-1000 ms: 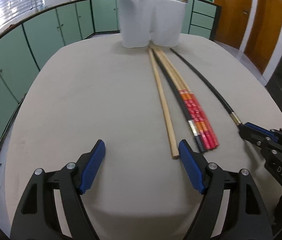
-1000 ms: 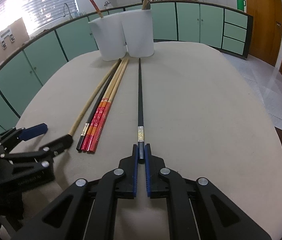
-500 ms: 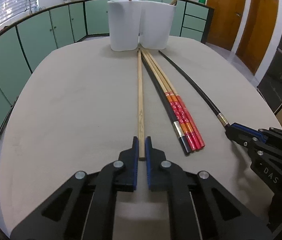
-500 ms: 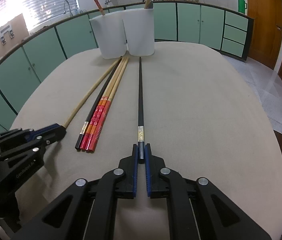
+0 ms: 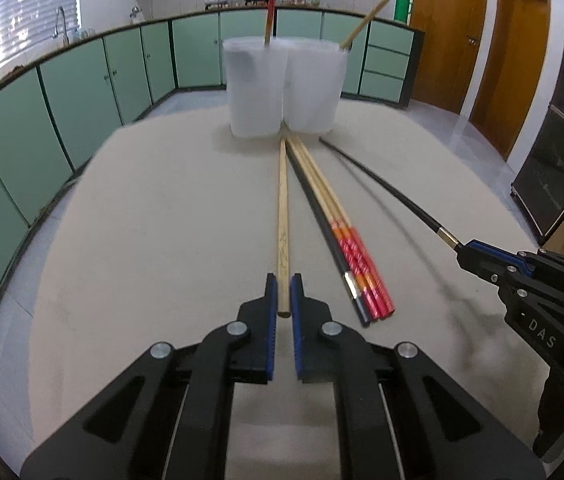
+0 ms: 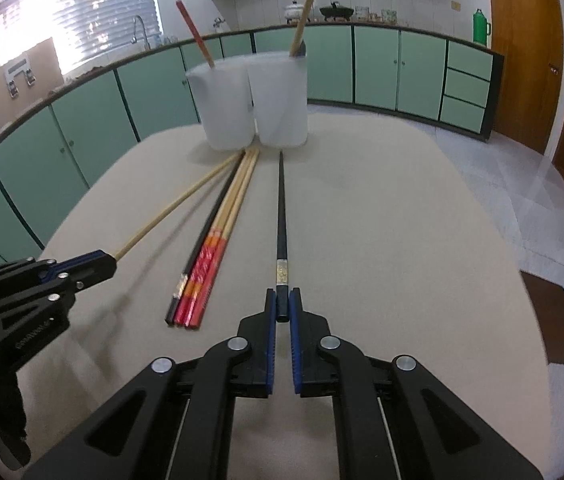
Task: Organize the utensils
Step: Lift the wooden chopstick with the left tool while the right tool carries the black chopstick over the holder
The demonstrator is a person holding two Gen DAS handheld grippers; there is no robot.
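Note:
My left gripper point(image 5: 283, 280) is shut on the near end of a plain wooden chopstick point(image 5: 283, 208), which points at two white cups point(image 5: 256, 88) at the table's far end. My right gripper point(image 6: 282, 294) is shut on the near end of a black chopstick point(image 6: 280, 208). Between the two held sticks lies a bundle point(image 5: 353, 264) of one black and two red-ended chopsticks flat on the table. A red chopstick point(image 5: 272, 4) stands in the left cup and a wooden one point(image 5: 365, 20) in the right cup. The right gripper point(image 5: 465, 250) shows in the left wrist view, the left gripper point(image 6: 106, 262) in the right wrist view.
The beige table point(image 5: 142, 240) has rounded edges. Green cabinets point(image 5: 74, 92) run along the far and left walls. Brown wooden doors point(image 5: 445, 32) stand at the right. A brown seat point(image 6: 545, 320) sits below the table's right edge.
The left gripper swung over to the wooden chopstick, shut on its near end and rose a little with it. The right gripper stayed shut on the black chopstick.

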